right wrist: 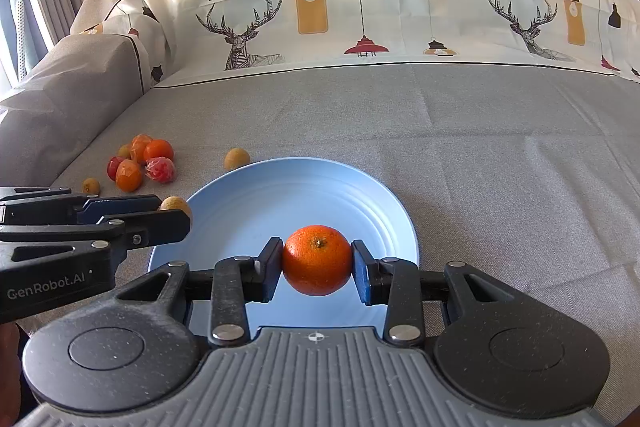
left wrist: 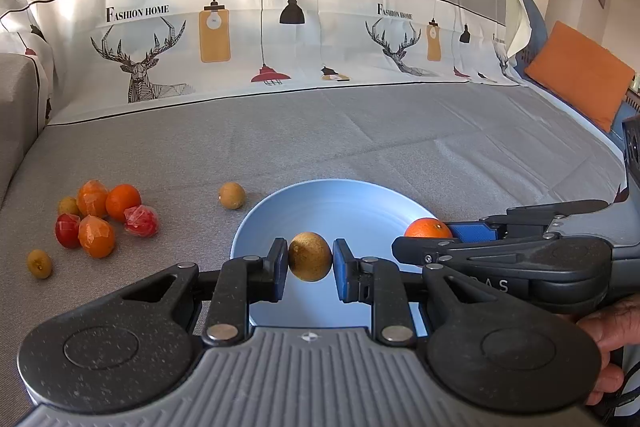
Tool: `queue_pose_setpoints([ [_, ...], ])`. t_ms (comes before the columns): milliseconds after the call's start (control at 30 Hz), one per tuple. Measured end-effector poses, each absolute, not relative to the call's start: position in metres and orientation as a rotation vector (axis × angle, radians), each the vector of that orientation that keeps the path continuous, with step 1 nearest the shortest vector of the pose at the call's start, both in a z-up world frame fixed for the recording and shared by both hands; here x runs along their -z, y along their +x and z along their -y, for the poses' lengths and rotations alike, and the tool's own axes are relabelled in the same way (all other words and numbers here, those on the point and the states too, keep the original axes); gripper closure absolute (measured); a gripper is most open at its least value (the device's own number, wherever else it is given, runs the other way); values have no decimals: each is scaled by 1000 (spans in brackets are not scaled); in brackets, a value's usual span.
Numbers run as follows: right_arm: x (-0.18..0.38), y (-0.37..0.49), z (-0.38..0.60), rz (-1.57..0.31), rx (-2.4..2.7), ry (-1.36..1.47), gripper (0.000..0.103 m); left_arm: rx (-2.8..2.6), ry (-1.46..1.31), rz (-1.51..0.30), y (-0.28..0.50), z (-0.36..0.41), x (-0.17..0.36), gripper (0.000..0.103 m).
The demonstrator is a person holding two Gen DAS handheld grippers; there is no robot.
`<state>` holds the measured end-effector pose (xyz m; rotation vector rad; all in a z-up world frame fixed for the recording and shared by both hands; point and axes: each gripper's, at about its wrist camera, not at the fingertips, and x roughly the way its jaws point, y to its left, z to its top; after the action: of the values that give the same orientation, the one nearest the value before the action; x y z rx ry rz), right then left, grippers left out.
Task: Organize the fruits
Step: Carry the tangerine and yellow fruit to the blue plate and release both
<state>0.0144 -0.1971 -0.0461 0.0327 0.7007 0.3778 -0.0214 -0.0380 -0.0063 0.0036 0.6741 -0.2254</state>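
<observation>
A light blue plate lies on the grey cloth. My left gripper is shut on a small brownish-yellow fruit and holds it over the plate's near part; the fruit also shows in the right wrist view. My right gripper is shut on an orange above the plate; the orange also shows in the left wrist view, over the plate's right rim. A pile of orange, red and yellow fruits lies left of the plate. One yellow fruit sits just beyond the plate's left rim.
The grey cloth covers a sofa seat, with a deer-and-lamp printed backrest behind. A covered armrest rises at the left. An orange cushion lies at the far right. A single yellow fruit lies nearest the front left.
</observation>
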Motion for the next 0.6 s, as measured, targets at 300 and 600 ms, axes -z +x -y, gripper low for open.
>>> queue_pose_setpoints([
  [300,46,14,197,-700,-377,32,65,225,2,-674,-22,39,7,77],
  [600,48,15,195,-706,-372,35,59,233,-8,-680,-21,39,7,75],
])
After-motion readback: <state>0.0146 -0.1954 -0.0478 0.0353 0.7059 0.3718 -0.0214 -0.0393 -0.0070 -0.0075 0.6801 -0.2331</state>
